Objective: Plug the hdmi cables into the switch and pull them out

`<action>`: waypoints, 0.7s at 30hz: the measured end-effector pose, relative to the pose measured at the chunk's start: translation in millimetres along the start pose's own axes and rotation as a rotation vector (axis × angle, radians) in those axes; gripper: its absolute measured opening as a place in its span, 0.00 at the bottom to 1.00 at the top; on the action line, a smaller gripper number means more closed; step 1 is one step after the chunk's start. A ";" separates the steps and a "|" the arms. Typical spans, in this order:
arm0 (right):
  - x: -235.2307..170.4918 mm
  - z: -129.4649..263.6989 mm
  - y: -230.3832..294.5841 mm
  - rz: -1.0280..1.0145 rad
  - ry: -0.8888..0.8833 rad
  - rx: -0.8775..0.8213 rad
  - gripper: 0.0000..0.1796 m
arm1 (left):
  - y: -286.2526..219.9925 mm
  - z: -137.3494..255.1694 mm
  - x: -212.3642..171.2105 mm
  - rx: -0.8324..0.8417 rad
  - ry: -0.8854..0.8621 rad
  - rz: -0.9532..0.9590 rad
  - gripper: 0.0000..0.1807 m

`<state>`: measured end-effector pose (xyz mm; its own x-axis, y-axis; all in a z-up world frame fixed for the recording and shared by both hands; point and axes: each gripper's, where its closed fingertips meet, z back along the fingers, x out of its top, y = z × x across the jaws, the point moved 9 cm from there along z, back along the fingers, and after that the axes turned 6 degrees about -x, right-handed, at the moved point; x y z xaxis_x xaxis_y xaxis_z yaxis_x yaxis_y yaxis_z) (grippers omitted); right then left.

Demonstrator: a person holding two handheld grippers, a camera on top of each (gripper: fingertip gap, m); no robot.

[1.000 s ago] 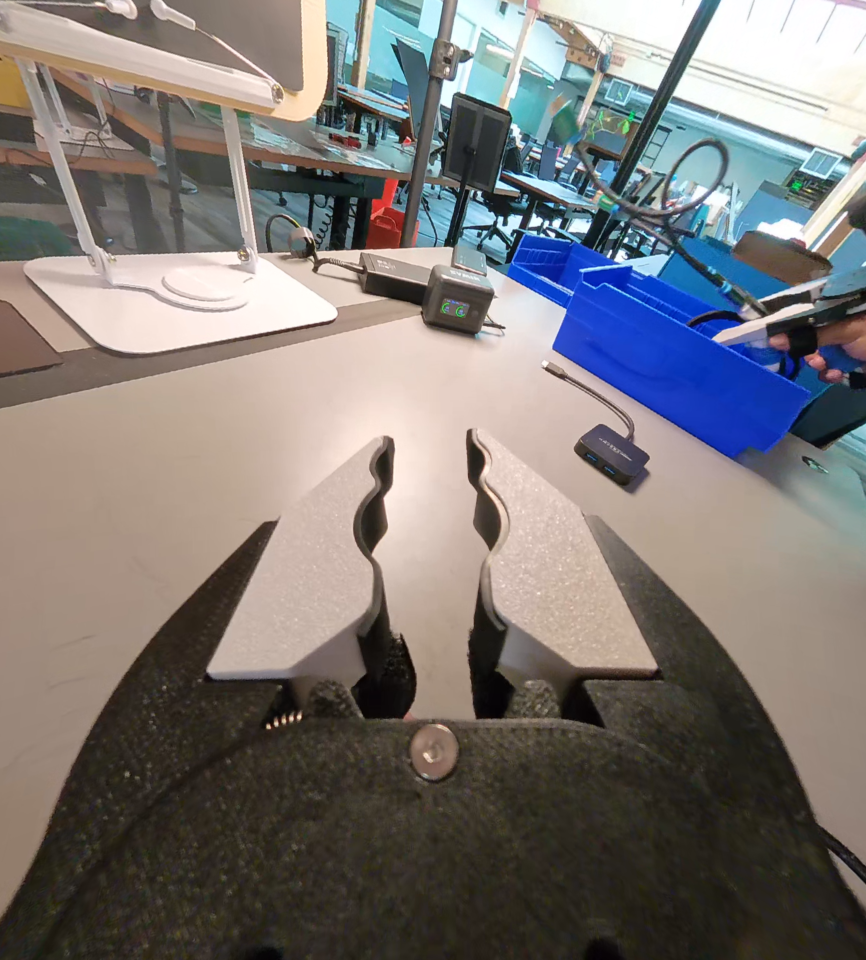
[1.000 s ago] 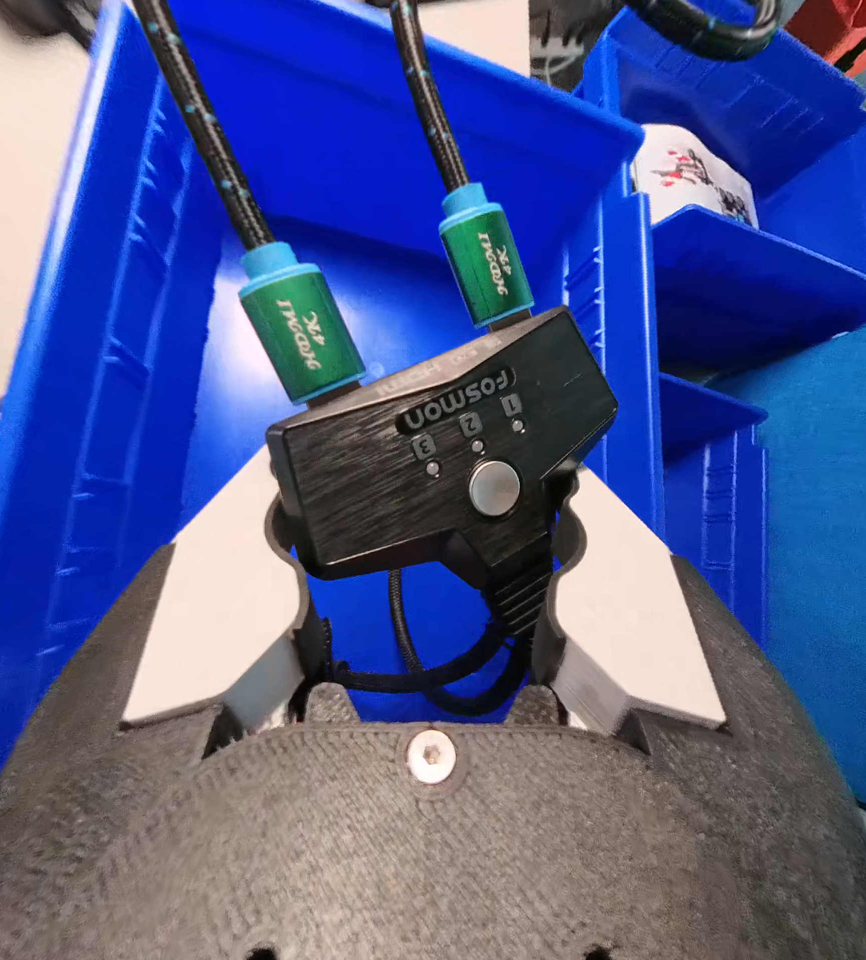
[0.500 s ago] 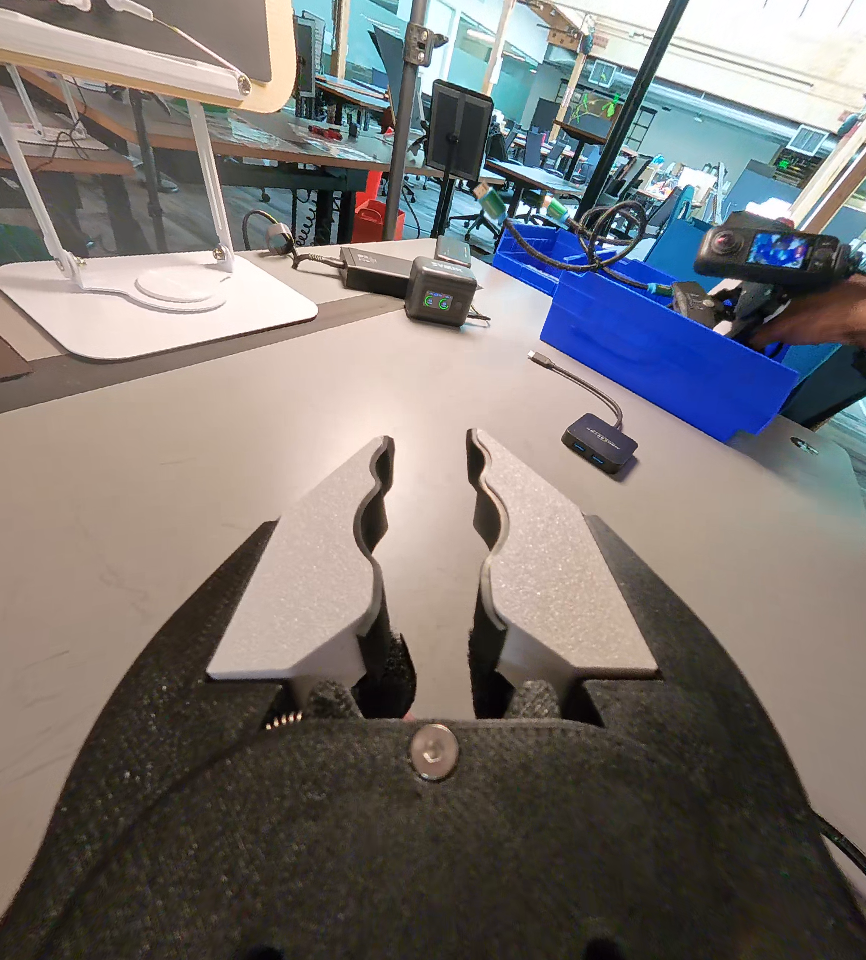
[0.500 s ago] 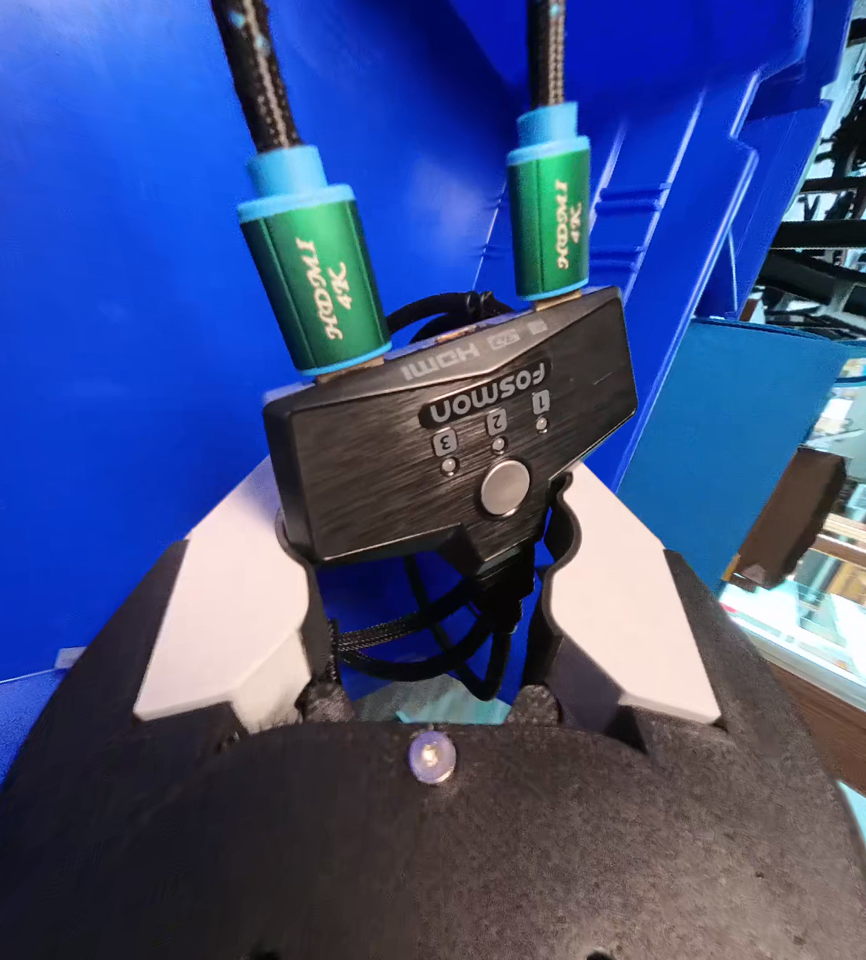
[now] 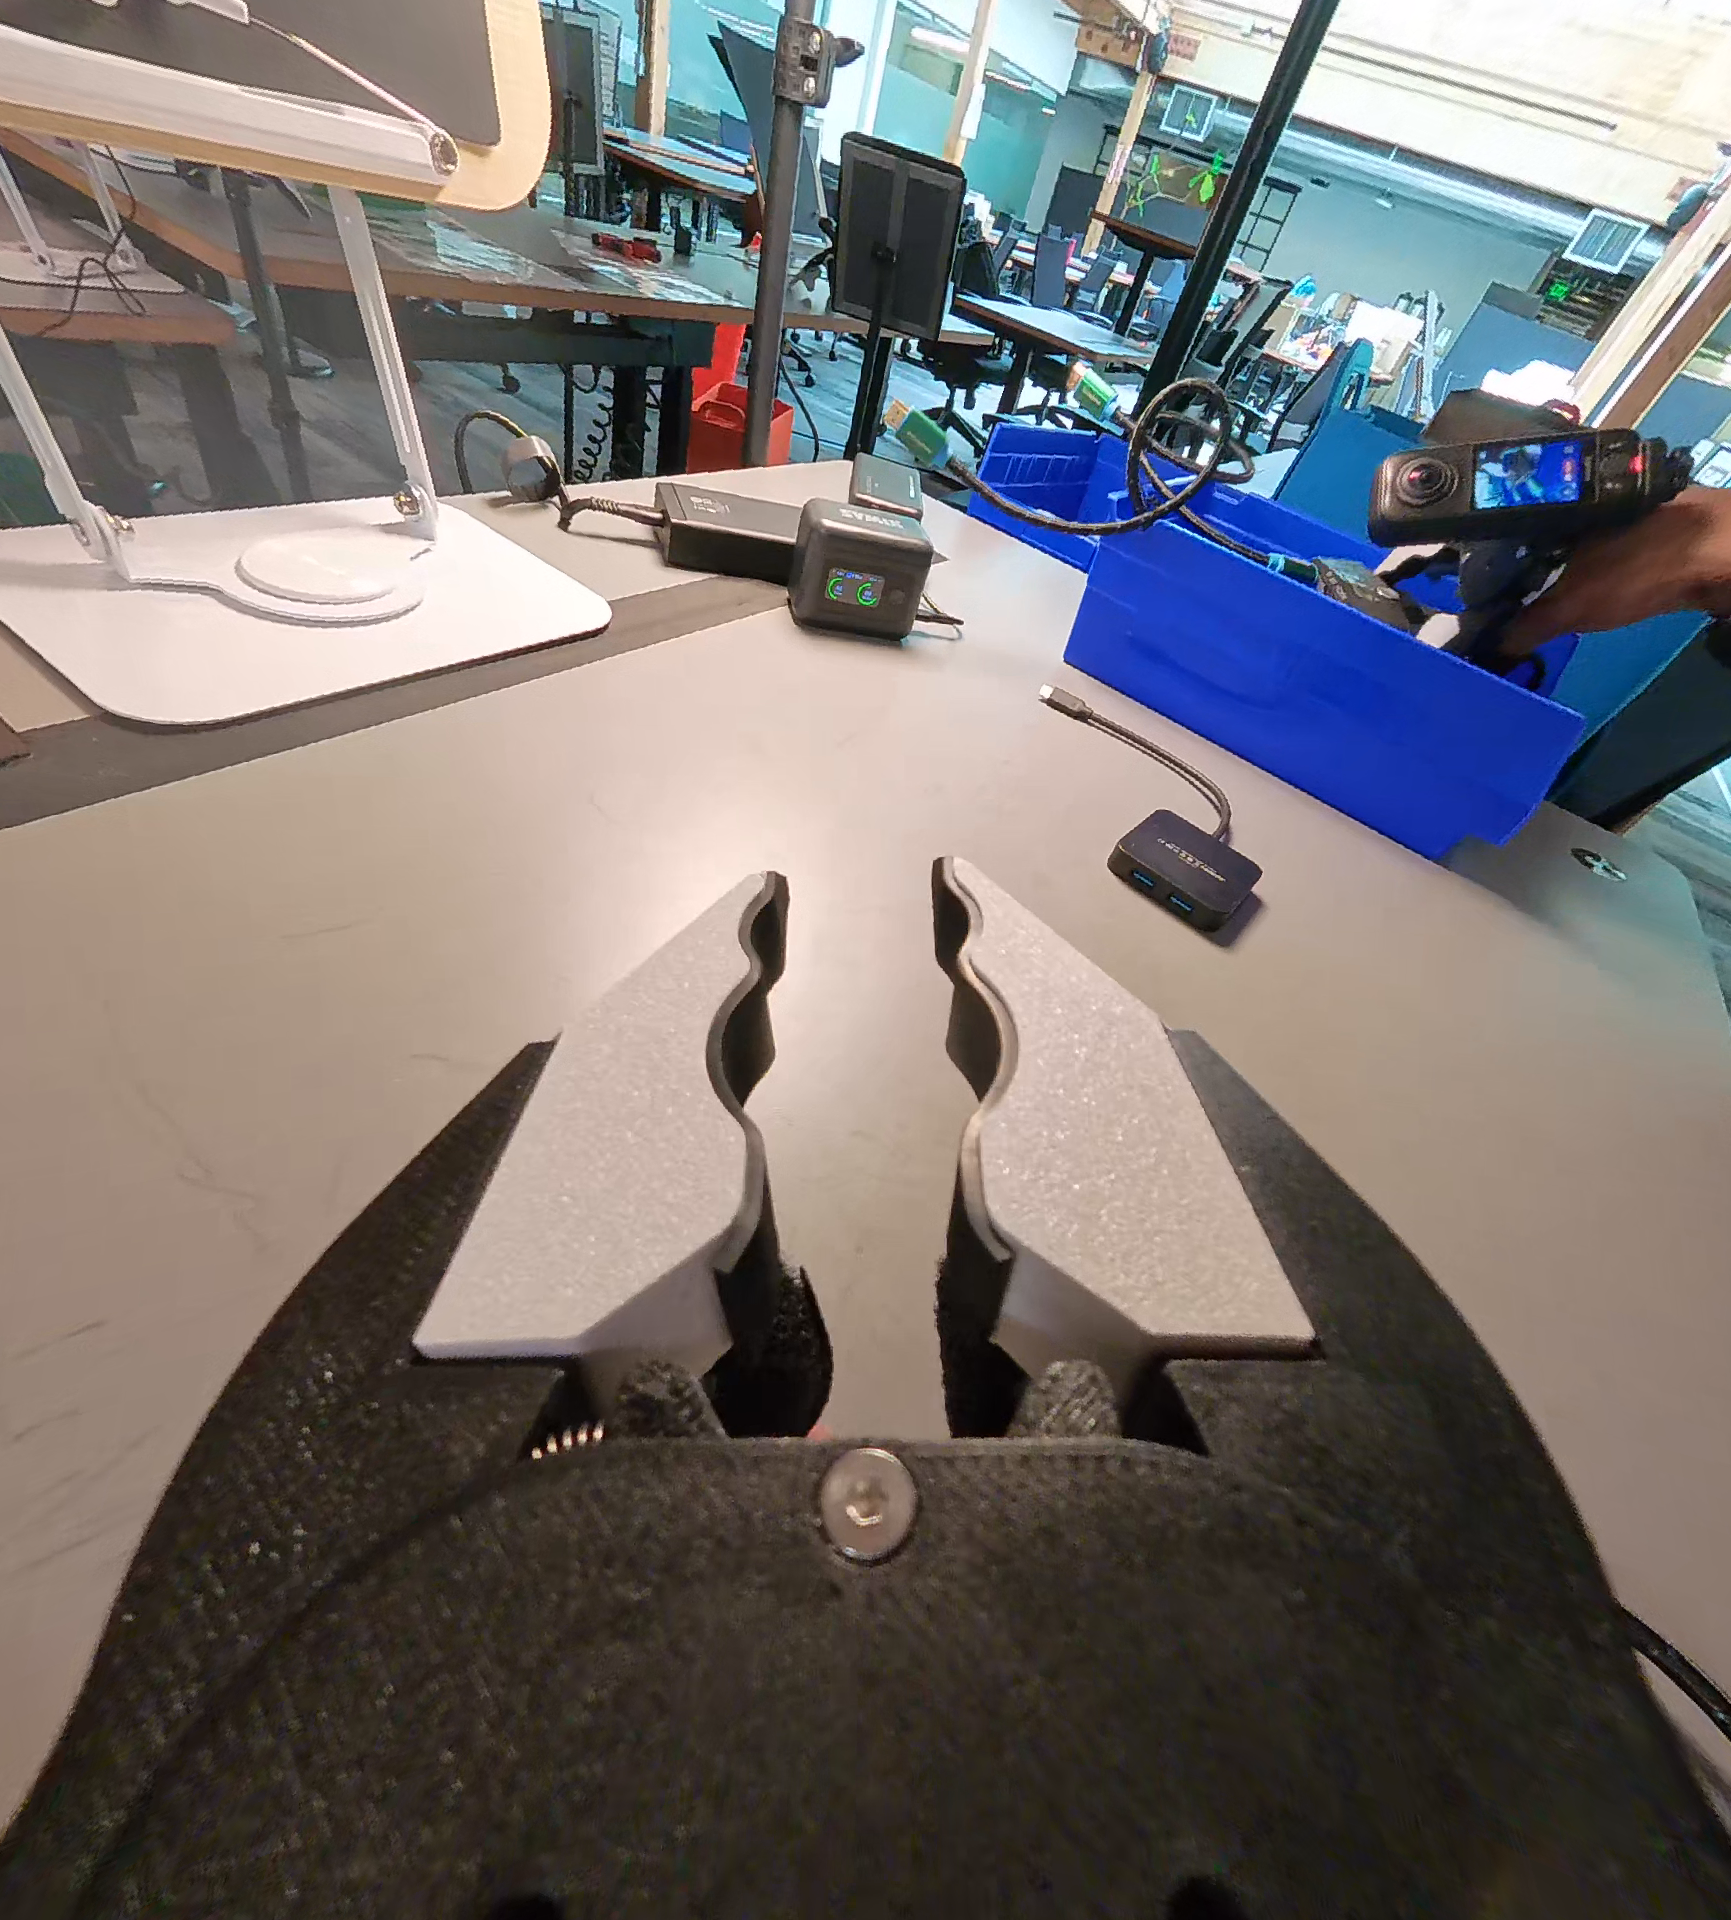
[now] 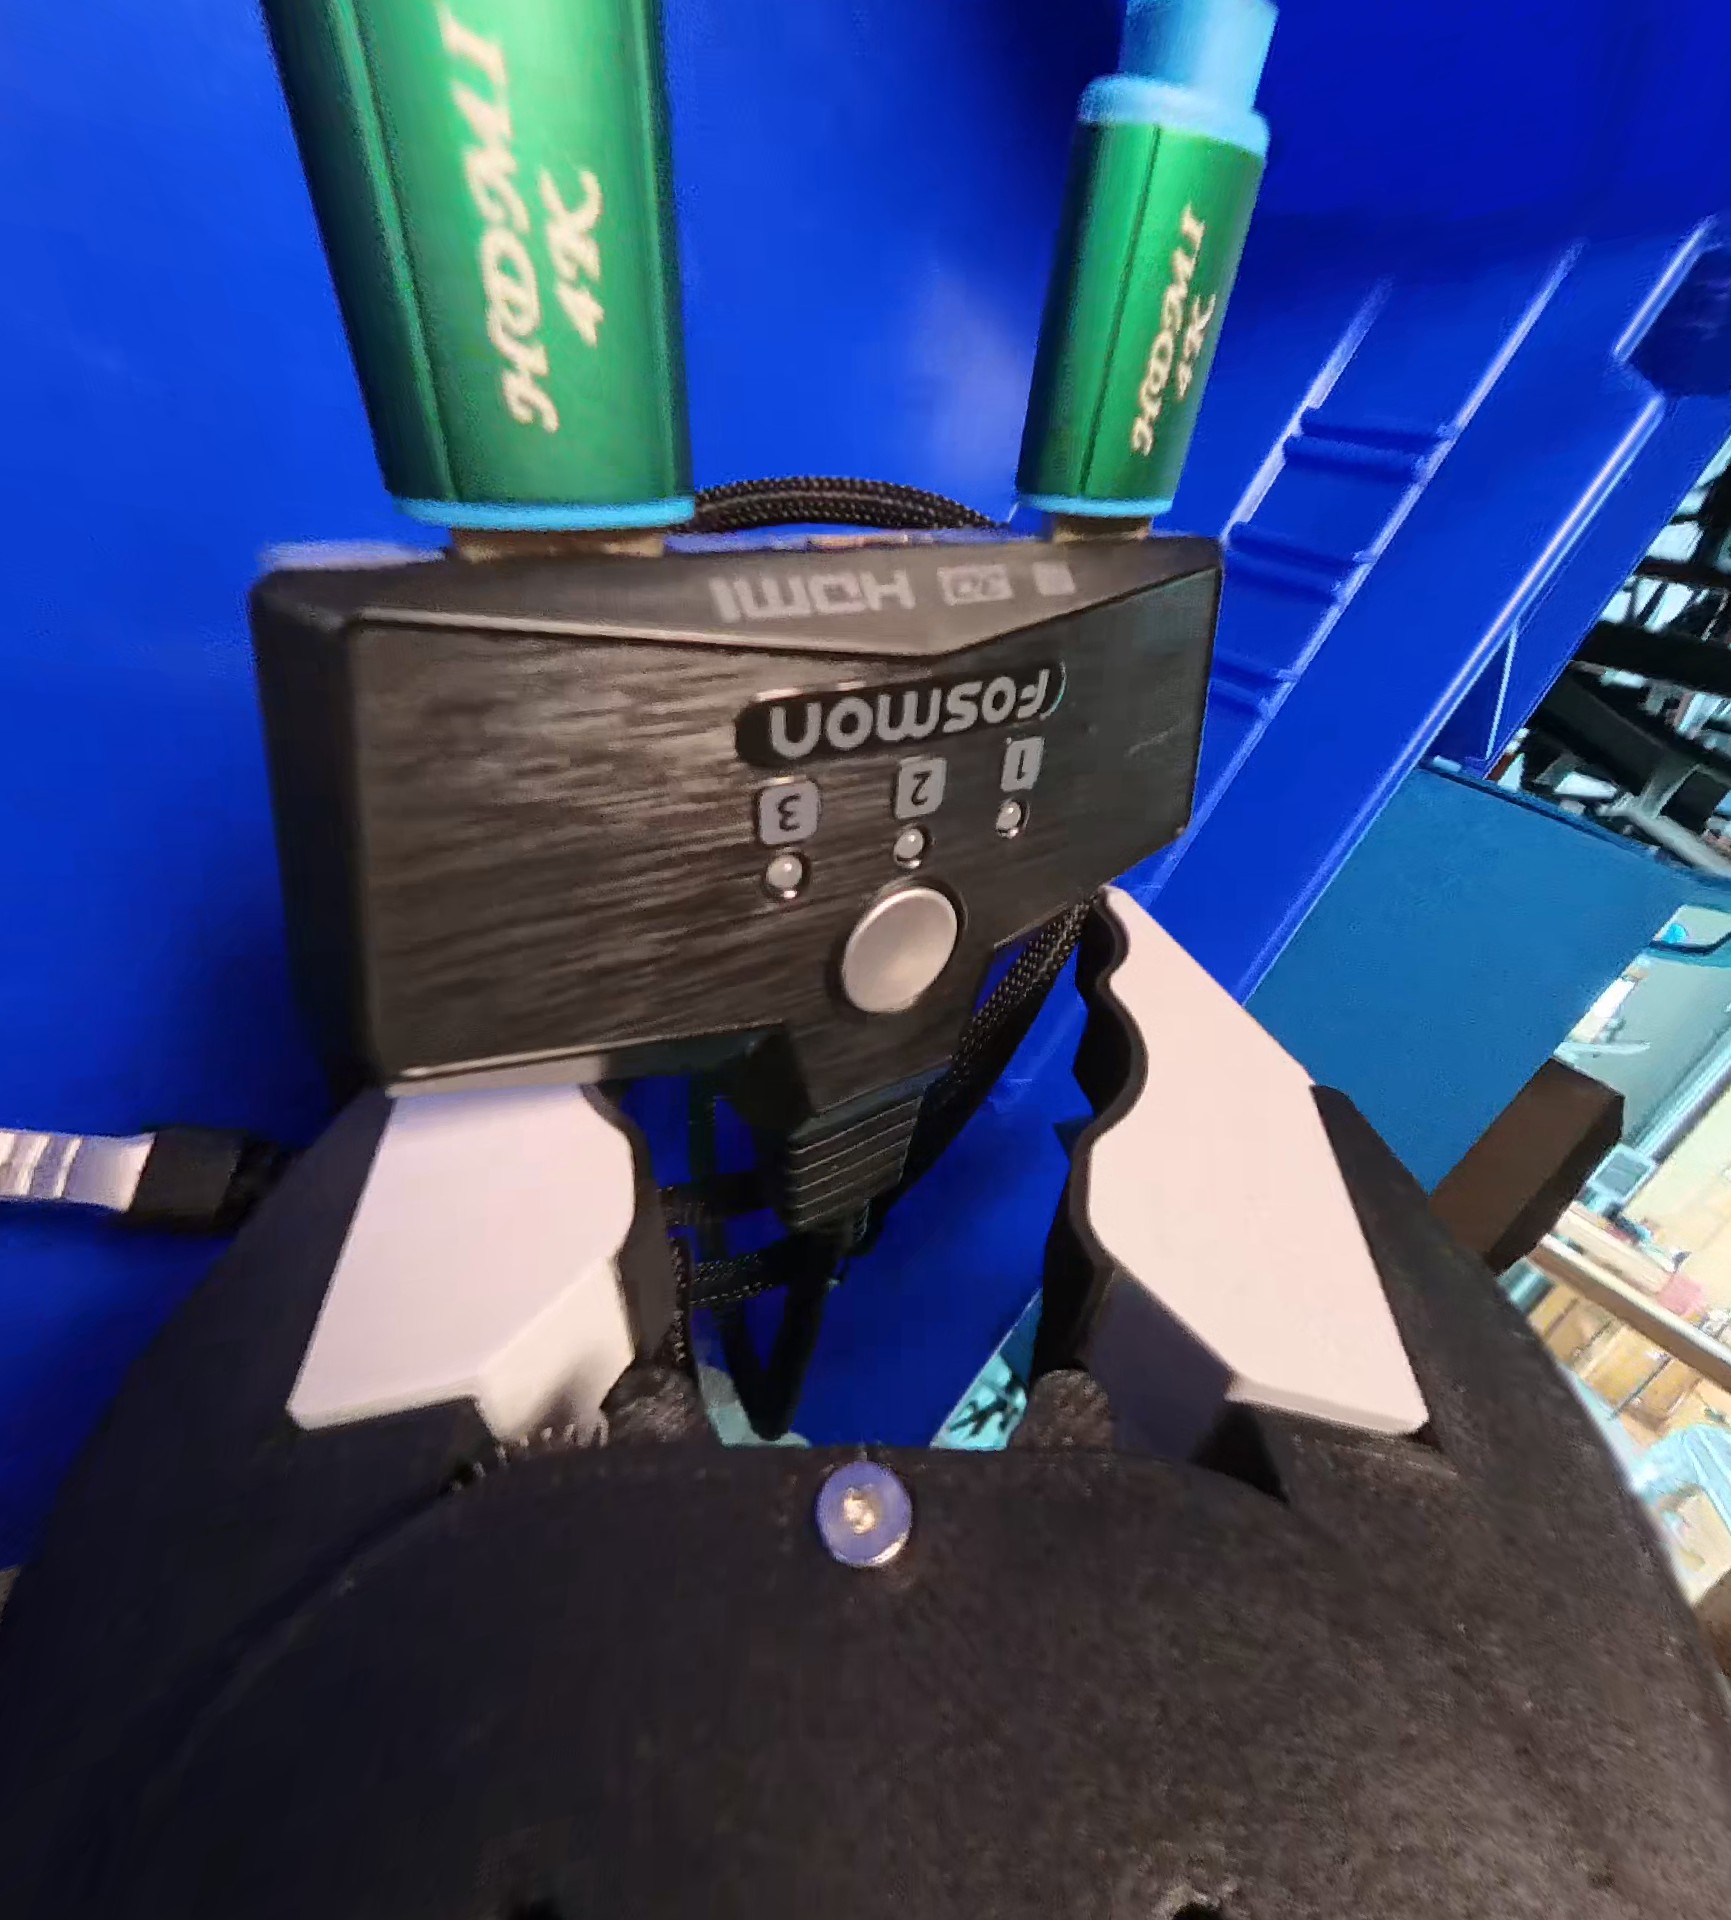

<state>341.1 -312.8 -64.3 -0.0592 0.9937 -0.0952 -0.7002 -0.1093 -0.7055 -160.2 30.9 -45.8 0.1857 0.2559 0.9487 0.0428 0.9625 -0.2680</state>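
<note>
The black HDMI switch point(image 6: 632, 831) has two green HDMI plugs pushed into its far edge, one on the left point(image 6: 508, 260) and one on the right point(image 6: 1141, 301). It lies inside the blue bin point(image 6: 61, 623). My right gripper point(image 6: 830, 1049) is open. The switch body sits ahead of the jaws and over the left finger, and only its braided tail runs between them. In the left wrist view the switch point(image 5: 1344, 582) shows in the bin point(image 5: 1308, 675), with the cable loop point(image 5: 1152, 478) above it. My left gripper point(image 5: 856, 894) is open and empty over the grey table point(image 5: 321, 987).
A dark USB hub point(image 5: 1188, 868) with a short cable lies right of my left gripper. A black charger block point(image 5: 861, 582) and a white stand base point(image 5: 269, 623) sit at the back. A hand point(image 5: 1650, 561) holds the right gripper over the bin. More blue bins stand behind. My hands' fingertips stand some 60 cm from each other.
The right gripper went down into the blue bin with the switch. The switch, earlier clamped between the jaws, now lies ahead of them. The left gripper stayed open and barely moved.
</note>
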 end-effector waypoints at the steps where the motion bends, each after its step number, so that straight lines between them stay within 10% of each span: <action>1: -0.9 2.7 -1.6 -0.003 -0.032 0.023 0.50 | -0.3 -0.1 0.0 0.000 0.000 -0.001 0.16; 9: -24.3 62.2 -24.3 -0.131 -0.342 0.195 0.52 | 3.5 0.2 -1.3 0.005 0.000 0.011 0.16; 21: 35.5 27.7 7.0 -0.054 -0.386 0.255 0.19 | 3.0 -3.0 -4.5 0.006 0.017 0.007 0.16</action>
<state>314.3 -277.6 -53.2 -0.2443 0.9396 0.2397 -0.8592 -0.0952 -0.5026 -158.0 32.3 -51.4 0.2030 0.2608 0.9438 0.0355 0.9613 -0.2733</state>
